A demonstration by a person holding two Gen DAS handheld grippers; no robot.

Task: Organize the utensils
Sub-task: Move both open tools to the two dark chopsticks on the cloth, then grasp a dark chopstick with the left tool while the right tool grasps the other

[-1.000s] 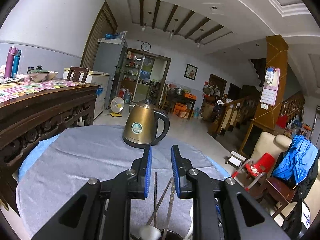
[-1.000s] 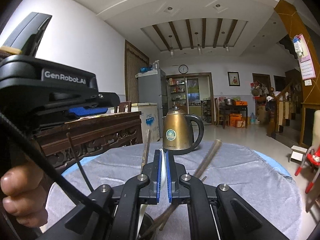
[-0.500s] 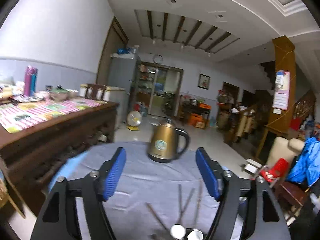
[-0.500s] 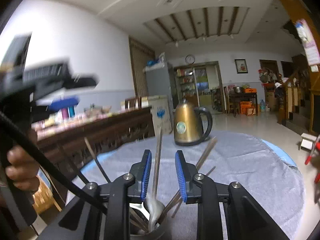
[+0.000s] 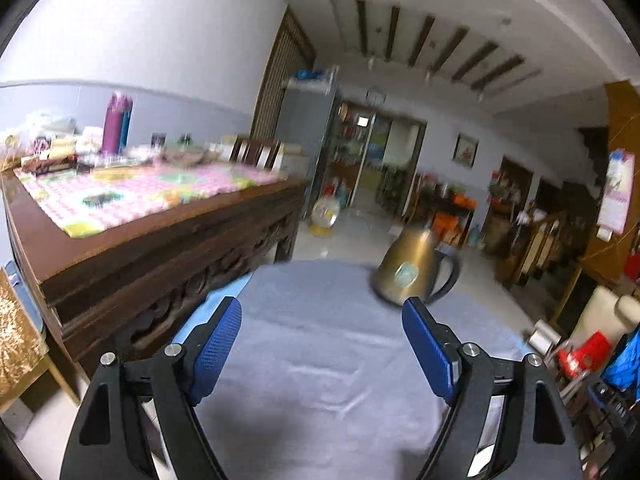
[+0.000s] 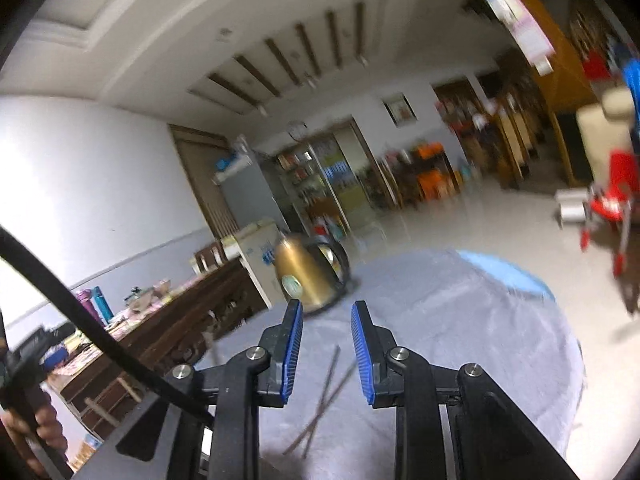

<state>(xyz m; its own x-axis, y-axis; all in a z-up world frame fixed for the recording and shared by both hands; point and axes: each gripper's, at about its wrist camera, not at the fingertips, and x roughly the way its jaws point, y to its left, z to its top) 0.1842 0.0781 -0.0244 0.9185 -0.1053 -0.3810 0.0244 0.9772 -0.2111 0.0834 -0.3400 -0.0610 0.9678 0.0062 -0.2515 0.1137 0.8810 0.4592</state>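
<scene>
Lying crossed mid-table, just ahead of the empty, part-open right gripper (image 6: 326, 344), the chopsticks (image 6: 320, 404) could be scattered towards the kettle (image 6: 304, 276) by a hurried grab, while nothing is held by the wide-open left gripper (image 5: 322, 346).

A round table (image 5: 320, 360) carries everything, covered by a grey cloth (image 6: 460, 340) with a light blue layer showing at its edge. Near the far rim stands a gold kettle (image 5: 412, 274) with a black handle. Closer in, a pair of dark chopsticks (image 6: 320, 404) lies crossed on the cloth, blurred; the middle is bare
</scene>
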